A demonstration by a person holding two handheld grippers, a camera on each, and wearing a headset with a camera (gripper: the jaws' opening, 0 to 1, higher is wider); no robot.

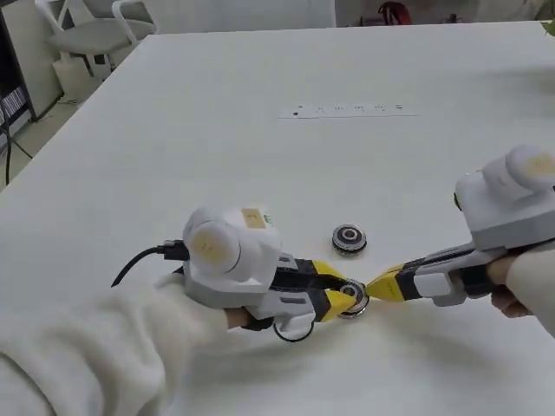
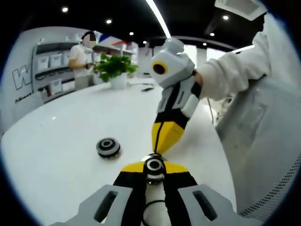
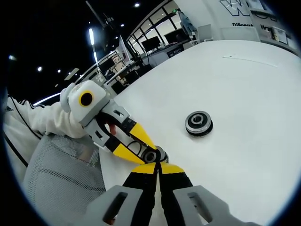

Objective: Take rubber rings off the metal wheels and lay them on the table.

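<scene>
Head view: the metal wheel (image 1: 353, 301) being worked on sits low over the white table (image 1: 260, 156), clamped between the yellow jaw tips of the left gripper (image 1: 345, 300). The right gripper (image 1: 375, 289) meets it from the opposite side, jaws pressed together at the rim. Whether rubber is caught between them cannot be told.

Judged step: stripping this wheel.

Next move calls for a firm left hold while the right peels outward over the rim.

A second wheel (image 1: 349, 239) lies nearby, with its rubber ring (image 3: 188, 123) on.

Big "W" on wall (image 2: 21, 77); other txt unreadable.
</scene>
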